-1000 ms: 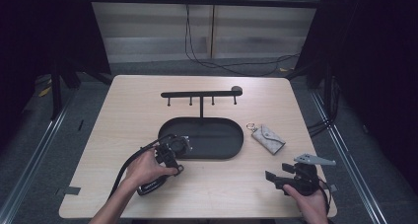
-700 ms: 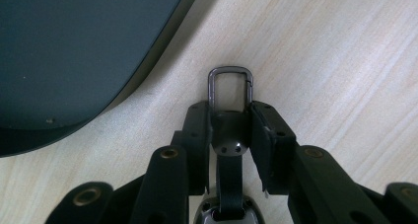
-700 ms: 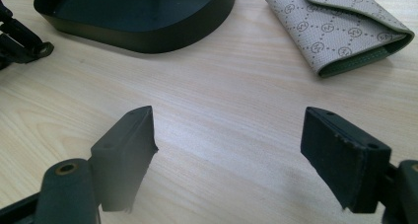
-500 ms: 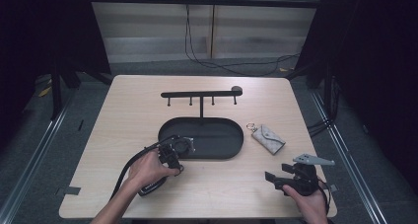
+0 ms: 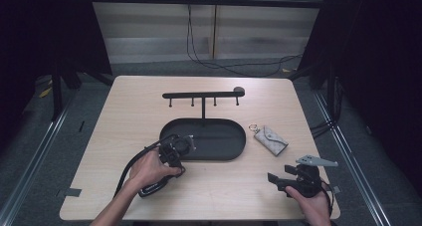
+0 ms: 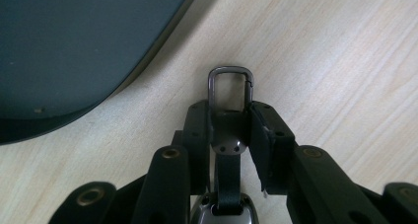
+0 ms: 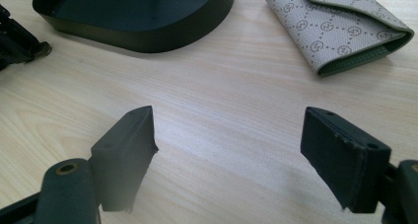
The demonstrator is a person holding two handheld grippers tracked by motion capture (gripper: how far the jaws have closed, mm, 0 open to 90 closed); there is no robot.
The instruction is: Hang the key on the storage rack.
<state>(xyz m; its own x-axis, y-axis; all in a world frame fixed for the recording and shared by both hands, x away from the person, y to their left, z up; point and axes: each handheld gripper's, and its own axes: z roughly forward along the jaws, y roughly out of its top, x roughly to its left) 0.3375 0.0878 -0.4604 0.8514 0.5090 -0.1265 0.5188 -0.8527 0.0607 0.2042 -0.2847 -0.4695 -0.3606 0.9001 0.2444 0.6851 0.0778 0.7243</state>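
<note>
My left gripper (image 6: 229, 115) is shut on a dark key-fob strap (image 6: 227, 135) whose metal clasp (image 6: 230, 69) sticks out past the fingertips, just above the wooden tabletop. In the high view the left gripper (image 5: 176, 150) sits at the front-left rim of the black oval tray (image 5: 239, 141). My right gripper (image 5: 284, 180) rests low near the table's front right, and the right gripper (image 7: 229, 135) stands open with nothing between its fingers. A grey patterned key pouch (image 5: 271, 139) lies right of the tray, ahead of the right gripper, snapped closed (image 7: 340, 26).
A black hook rack (image 5: 203, 94) stands behind the tray, its pegs bare. The tray (image 7: 148, 36) holds nothing that I can see. Cables trail from both grippers toward the front edge. The left gripper (image 7: 15, 41) shows at the far left of the right gripper view.
</note>
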